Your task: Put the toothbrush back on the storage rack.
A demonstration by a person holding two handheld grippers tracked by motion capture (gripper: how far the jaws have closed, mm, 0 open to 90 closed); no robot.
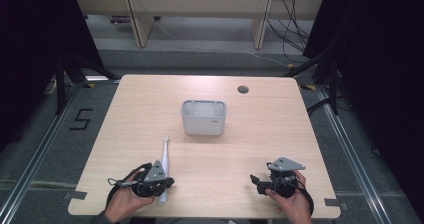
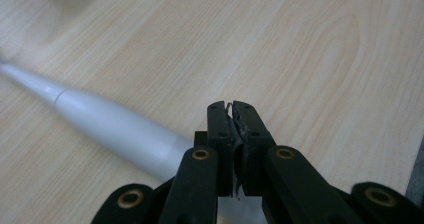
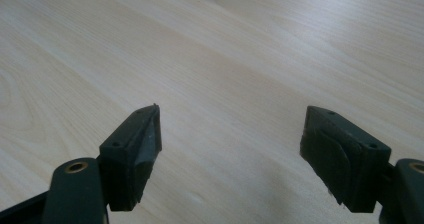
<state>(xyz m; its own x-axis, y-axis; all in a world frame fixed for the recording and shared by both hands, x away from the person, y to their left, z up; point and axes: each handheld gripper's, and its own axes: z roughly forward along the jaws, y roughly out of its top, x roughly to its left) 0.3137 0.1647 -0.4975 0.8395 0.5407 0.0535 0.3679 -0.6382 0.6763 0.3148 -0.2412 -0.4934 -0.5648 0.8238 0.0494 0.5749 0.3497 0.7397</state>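
Progress looks basically zero: the slim white plastic electric toothbrush (image 1: 164,165) lies flat on the table beside your left gripper (image 2: 231,109), jaws pinched together, nothing held. Right gripper (image 3: 232,134) gapes wide. Grey plastic holder (image 1: 203,117) waits, well apart.

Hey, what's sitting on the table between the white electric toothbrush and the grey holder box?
Nothing. In the high view, bare wood separates the toothbrush tip from the grey holder box on the table.
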